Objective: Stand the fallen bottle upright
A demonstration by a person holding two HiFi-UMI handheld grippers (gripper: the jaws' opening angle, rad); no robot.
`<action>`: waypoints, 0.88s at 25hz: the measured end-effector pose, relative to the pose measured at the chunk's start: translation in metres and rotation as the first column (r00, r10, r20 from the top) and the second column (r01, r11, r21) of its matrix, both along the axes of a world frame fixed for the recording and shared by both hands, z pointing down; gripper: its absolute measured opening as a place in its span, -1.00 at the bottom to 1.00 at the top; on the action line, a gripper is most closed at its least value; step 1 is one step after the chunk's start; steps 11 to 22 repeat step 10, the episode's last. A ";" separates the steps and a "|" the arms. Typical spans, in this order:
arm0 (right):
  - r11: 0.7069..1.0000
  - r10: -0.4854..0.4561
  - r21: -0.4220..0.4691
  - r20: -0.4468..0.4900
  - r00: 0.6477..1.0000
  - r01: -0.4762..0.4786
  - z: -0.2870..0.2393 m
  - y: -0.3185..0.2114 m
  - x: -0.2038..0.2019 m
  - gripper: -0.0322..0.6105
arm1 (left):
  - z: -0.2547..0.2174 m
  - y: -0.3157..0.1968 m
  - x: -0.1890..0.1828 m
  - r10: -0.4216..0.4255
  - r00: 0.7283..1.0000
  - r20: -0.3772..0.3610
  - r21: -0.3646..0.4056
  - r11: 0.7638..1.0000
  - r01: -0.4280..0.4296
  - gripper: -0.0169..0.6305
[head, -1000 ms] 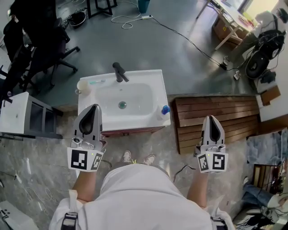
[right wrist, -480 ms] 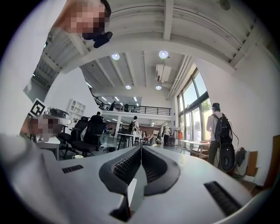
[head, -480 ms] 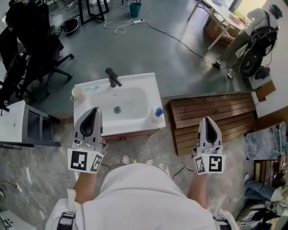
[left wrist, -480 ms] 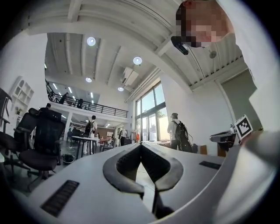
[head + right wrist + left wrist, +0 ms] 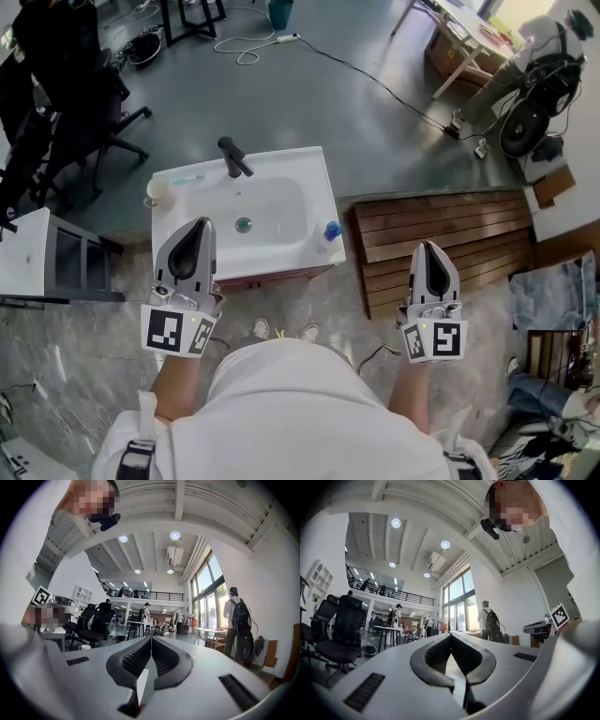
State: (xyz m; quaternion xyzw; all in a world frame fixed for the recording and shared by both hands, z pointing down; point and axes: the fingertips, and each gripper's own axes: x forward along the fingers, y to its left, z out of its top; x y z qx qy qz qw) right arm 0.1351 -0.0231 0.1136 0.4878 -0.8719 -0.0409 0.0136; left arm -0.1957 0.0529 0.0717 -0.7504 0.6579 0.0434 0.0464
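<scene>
Bottle (image 5: 329, 232) rests on the white sink's (image 5: 302, 161) right rim; grey floor (image 5: 328, 98) beyond.

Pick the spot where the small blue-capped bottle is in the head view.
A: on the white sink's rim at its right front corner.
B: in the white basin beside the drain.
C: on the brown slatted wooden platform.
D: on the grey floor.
A: the blue-capped bottle rests on the white sink's rim at the right front corner, beside the slatted wooden platform, not on it.
</scene>
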 end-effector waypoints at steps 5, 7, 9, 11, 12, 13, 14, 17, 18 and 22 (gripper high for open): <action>1.000 -0.001 -0.016 -0.008 1.000 0.001 0.012 -0.006 -0.002 -0.79 | 0.008 -0.006 0.000 -0.002 1.000 0.004 -0.004 1.000 0.002 -0.89; 1.000 -0.002 -0.021 -0.009 1.000 0.001 0.014 -0.009 -0.004 -0.79 | 0.011 -0.006 -0.001 -0.005 1.000 0.007 -0.009 1.000 0.005 -0.89; 1.000 -0.007 -0.019 -0.008 1.000 0.007 0.013 -0.012 -0.007 -0.79 | 0.013 -0.007 -0.003 -0.010 1.000 0.007 -0.011 1.000 0.010 -0.89; 1.000 -0.010 -0.018 -0.008 1.000 0.010 0.013 -0.014 -0.008 -0.79 | 0.013 -0.007 -0.004 -0.013 1.000 0.006 -0.011 1.000 0.013 -0.89; 1.000 -0.010 -0.018 -0.008 1.000 0.010 0.013 -0.014 -0.008 -0.79 | 0.013 -0.007 -0.004 -0.013 1.000 0.006 -0.011 1.000 0.013 -0.89; 1.000 -0.010 -0.018 -0.008 1.000 0.010 0.013 -0.014 -0.008 -0.79 | 0.013 -0.007 -0.004 -0.013 1.000 0.006 -0.011 1.000 0.013 -0.89; 1.000 -0.010 -0.018 -0.008 1.000 0.010 0.013 -0.014 -0.008 -0.79 | 0.013 -0.007 -0.004 -0.013 1.000 0.006 -0.011 1.000 0.013 -0.89; 1.000 -0.010 -0.018 -0.008 1.000 0.010 0.013 -0.014 -0.008 -0.79 | 0.013 -0.007 -0.004 -0.013 1.000 0.006 -0.011 1.000 0.013 -0.89; 1.000 -0.010 -0.018 -0.008 1.000 0.010 0.013 -0.014 -0.008 -0.79 | 0.013 -0.007 -0.004 -0.013 1.000 0.006 -0.011 1.000 0.013 -0.89; 1.000 -0.010 -0.018 -0.008 1.000 0.010 0.013 -0.014 -0.008 -0.79 | 0.013 -0.007 -0.004 -0.013 1.000 0.006 -0.011 1.000 0.013 -0.89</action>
